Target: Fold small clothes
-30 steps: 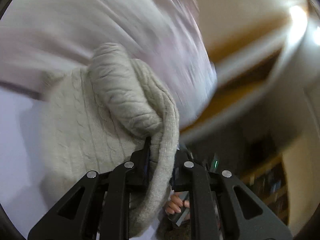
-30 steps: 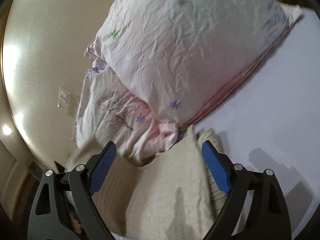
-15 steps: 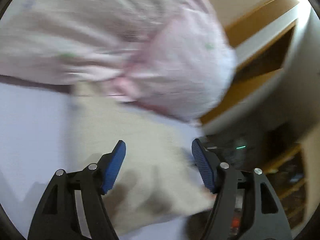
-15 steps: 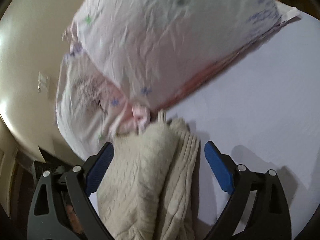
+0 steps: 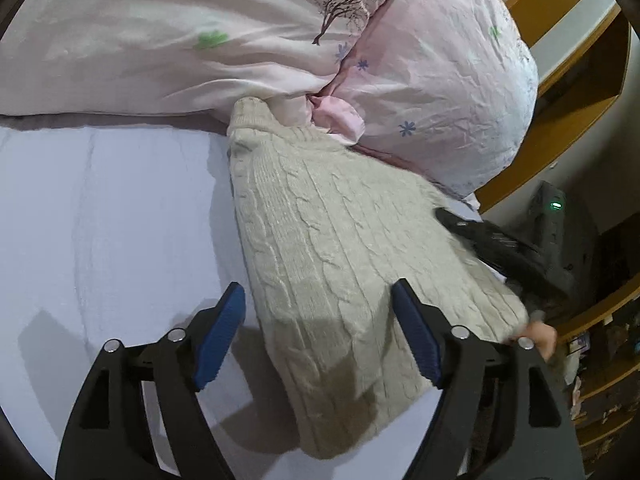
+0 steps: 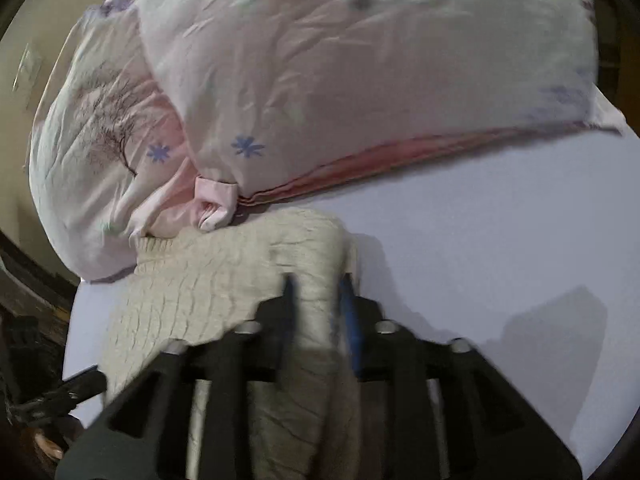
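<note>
Cream cable-knit sweater lies folded on the pale lavender bedsheet, long axis running from the pillows toward the near bed edge; its ribbed end touches the pink floral pillows and tucks just under the pillowcase corner. Left gripper: jaws spread wide, blue pads to either side of the sweater's near portion, no fabric between them in contact that I can confirm; it hovers over the knit and casts a shadow on it. Right gripper: frame is motion-blurred, but the blue pads stand close together with a raised ridge of the sweater pinched between them, on the garment's edge nearest the open sheet. In the left wrist view the right gripper's dark body shows at the sweater's far side, near the bed edge, with a bit of the person's hand below it. In the right wrist view the left gripper's black tip shows at lower left beside the sweater. Wooden headboard behind the pillows.
</note>
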The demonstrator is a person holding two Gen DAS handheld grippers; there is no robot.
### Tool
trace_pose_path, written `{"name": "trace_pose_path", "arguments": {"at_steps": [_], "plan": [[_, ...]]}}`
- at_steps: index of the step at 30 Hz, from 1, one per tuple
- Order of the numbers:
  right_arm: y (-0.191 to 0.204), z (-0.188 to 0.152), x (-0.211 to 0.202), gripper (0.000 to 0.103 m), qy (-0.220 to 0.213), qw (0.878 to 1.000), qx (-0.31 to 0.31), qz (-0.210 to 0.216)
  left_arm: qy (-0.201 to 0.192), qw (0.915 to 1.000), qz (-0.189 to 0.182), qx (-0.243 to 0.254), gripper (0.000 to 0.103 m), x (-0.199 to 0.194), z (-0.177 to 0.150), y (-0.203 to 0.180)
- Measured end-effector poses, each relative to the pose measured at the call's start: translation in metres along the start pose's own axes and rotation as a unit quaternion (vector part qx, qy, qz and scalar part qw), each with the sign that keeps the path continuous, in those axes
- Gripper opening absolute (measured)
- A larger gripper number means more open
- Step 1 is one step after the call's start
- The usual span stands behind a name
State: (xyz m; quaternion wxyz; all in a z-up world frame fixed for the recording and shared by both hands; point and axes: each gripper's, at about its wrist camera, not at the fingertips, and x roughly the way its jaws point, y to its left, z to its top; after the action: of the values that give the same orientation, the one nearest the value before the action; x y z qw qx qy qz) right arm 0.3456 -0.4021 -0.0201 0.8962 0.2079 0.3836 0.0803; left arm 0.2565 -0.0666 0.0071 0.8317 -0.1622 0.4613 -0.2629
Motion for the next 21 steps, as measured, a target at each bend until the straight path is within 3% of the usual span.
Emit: {"name": "trace_pose_path", "arguments": {"at_steps": [1, 2, 4, 8, 9, 10, 12, 13, 14, 16, 19, 21], "plan": [[-0.006, -0.002, -0.009, 0.088, 0.001, 1.000, 0.022, 0.009, 0.003, 1.0000, -0.001, -0.003, 0.079, 0.003, 0.001, 0.002], [-0.013, -0.005, -0.020, 0.093, 0.004, 0.998, 0.046, 0.032, 0.004, 1.0000, -0.002, -0.007, 0.082, 0.008, 0.005, 0.002], [-0.020, -0.010, -0.029, 0.094, 0.017, 0.996, 0.060, 0.059, 0.006, 0.9999, -0.001, -0.010, 0.085, 0.014, 0.010, 0.002], [-0.024, -0.025, -0.010, 0.092, 0.100, 0.990, 0.070, 0.076, 0.024, 0.9994, -0.011, -0.021, 0.089, 0.029, 0.012, -0.001], [-0.024, -0.029, -0.009, 0.089, 0.100, 0.989, 0.069, 0.082, 0.025, 0.9991, -0.021, -0.027, 0.089, 0.033, 0.012, 0.000], [-0.021, -0.031, -0.010, 0.063, 0.092, 0.990, 0.065, 0.087, 0.019, 0.9990, -0.029, -0.029, 0.089, 0.034, 0.013, 0.000], [-0.019, -0.039, -0.006, 0.038, 0.107, 0.982, 0.072, 0.140, 0.020, 0.9983, -0.040, -0.036, 0.074, 0.036, 0.015, 0.001], [-0.016, -0.043, -0.006, 0.032, 0.101, 0.982, 0.068, 0.143, 0.023, 0.9983, -0.039, -0.036, 0.060, 0.036, 0.016, 0.003], [-0.013, -0.044, -0.009, 0.029, 0.091, 0.984, 0.057, 0.143, 0.024, 0.9979, -0.049, -0.034, 0.048, 0.030, 0.017, 0.006], [-0.004, -0.049, -0.020, 0.026, 0.075, 0.982, 0.044, 0.165, 0.024, 0.9966, -0.077, -0.019, 0.041, 0.007, 0.017, 0.013], [0.021, -0.055, -0.031, 0.025, 0.073, 0.973, 0.018, 0.216, -0.002, 0.9977, -0.064, 0.019, 0.040, -0.033, 0.009, 0.021], [0.047, -0.067, -0.021, 0.026, 0.088, 0.973, -0.017, 0.212, -0.018, 0.9984, -0.037, 0.040, 0.042, -0.055, 0.004, 0.033]]}}
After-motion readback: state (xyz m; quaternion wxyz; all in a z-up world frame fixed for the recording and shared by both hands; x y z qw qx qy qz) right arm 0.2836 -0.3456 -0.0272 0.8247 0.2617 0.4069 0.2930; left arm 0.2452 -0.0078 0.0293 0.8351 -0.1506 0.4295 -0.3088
